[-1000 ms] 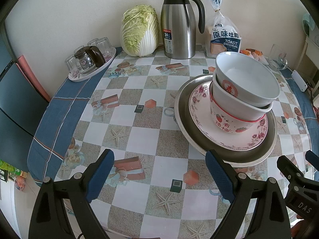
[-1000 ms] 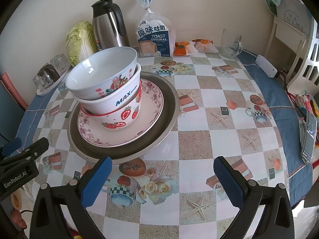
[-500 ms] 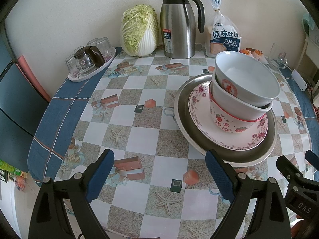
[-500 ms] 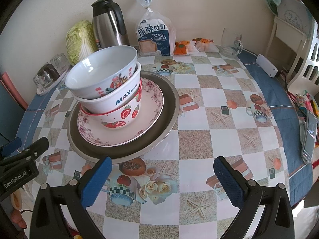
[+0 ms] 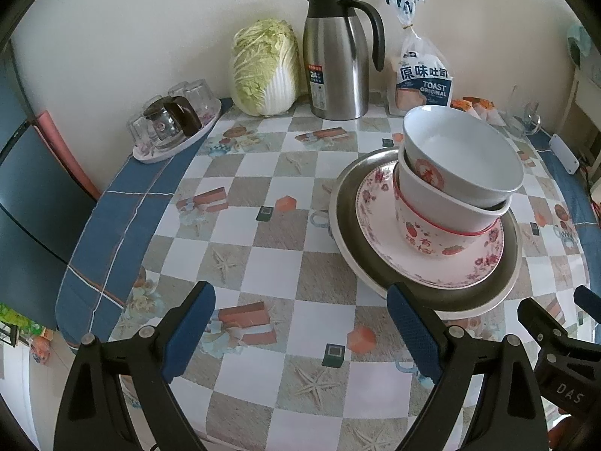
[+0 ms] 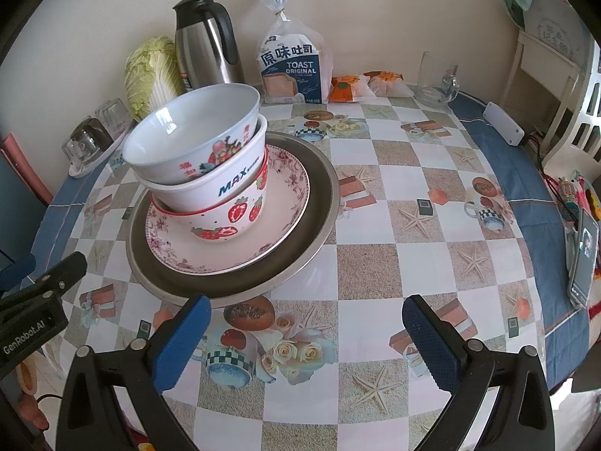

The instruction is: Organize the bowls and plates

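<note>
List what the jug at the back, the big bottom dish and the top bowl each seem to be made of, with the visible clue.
Jug: brushed stainless steel by its grey sheen, with a black lid and handle, likely plastic.
Big bottom dish: probably metal; dull grey, thin rolled rim.
Top bowl: glossy white with printed pictures and a sharp highlight; ceramic or melamine, cannot tell which.

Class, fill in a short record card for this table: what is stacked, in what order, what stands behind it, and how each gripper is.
Stack, bottom to top: metal plate, floral plate, strawberry bowl, MAX bowl, top bowl
Top bowl: tilted
Behind: cabbage, steel jug, toast bag
Left gripper: open, holding nothing
Right gripper: open, holding nothing
</note>
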Action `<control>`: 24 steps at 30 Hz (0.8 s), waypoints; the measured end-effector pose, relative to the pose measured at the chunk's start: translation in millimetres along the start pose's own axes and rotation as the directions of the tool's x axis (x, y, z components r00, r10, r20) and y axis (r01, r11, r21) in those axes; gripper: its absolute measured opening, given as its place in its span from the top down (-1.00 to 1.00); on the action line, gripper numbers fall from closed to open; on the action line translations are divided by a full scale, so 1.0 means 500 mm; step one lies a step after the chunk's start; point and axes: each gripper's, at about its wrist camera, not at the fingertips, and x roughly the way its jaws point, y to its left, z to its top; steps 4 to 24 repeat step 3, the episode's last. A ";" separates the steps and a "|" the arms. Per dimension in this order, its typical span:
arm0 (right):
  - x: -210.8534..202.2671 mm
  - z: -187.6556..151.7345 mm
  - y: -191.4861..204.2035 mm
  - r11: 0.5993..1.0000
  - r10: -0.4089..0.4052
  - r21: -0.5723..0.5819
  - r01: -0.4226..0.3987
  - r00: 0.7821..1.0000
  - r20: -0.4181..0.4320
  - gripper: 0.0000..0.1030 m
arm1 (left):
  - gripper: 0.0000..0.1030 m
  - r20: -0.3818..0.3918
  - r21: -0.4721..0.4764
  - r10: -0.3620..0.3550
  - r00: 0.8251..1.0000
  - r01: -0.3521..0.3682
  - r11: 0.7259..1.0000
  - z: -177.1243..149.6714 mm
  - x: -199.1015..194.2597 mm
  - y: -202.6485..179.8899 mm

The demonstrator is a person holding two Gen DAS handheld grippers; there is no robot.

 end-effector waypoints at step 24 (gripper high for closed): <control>0.000 0.000 0.000 1.000 0.000 0.000 0.000 1.000 -0.001 -1.00 | -0.81 -0.009 0.000 -0.009 1.000 0.009 1.000 0.001 0.002 -0.001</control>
